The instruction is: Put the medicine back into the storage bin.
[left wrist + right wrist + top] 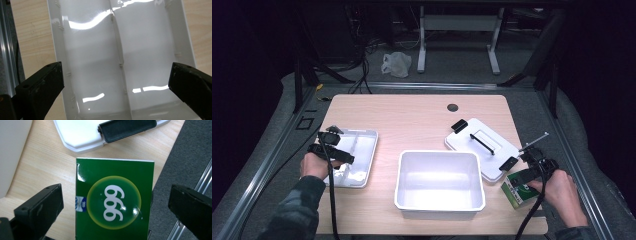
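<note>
High view, front right corner of the tabletop: the right gripper (532, 176) hangs over a green box (518, 191), jaws wide apart astride it, pads clear, so the pick-up is not yet done. The box's long axis runs toward the lid (482, 146). The left gripper (343, 156) is released above the tray (362, 160).

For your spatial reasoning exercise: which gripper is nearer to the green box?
Right. The right gripper hangs just above the green box, jaws open either side. The left gripper is across the table over the white tray.
</note>
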`<state>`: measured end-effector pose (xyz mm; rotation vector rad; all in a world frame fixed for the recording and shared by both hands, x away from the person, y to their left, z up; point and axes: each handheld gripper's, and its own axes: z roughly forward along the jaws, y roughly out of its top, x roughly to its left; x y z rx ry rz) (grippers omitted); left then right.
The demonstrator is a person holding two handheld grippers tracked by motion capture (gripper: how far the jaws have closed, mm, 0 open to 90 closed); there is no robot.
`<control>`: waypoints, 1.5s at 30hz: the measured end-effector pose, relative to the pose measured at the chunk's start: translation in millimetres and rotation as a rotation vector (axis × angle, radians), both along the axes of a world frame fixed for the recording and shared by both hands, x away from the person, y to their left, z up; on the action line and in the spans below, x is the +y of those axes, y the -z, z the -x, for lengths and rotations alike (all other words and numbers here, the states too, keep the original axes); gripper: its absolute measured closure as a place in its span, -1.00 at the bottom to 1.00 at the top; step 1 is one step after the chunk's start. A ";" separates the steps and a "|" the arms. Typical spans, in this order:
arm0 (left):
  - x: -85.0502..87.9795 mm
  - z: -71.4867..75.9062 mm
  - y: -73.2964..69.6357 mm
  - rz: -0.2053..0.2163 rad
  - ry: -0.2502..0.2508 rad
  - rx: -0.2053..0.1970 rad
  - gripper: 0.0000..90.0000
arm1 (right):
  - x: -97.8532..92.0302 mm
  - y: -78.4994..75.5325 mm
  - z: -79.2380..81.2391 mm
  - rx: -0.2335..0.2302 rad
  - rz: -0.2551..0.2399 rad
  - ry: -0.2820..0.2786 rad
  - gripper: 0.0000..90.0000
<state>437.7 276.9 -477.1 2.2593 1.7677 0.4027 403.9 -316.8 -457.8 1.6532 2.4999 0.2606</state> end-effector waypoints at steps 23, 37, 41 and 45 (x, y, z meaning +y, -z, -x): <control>-14.4 46.2 0.3 0.022 0.150 -0.068 -1.00 | 0.4 47.2 -22.2 0.084 -0.009 0.006 -0.96; -13.7 48.1 -1.5 0.025 0.151 -0.080 -1.00 | 5.5 38.5 -17.5 0.072 -0.002 -0.027 -0.65; -13.0 48.2 -0.4 0.022 0.160 -0.076 -1.00 | 5.7 30.7 -14.4 0.057 -0.002 -0.053 -0.65; -14.5 48.4 1.9 0.018 0.173 -0.072 -1.00 | 7.1 18.7 -10.0 0.042 -0.020 -0.092 -0.64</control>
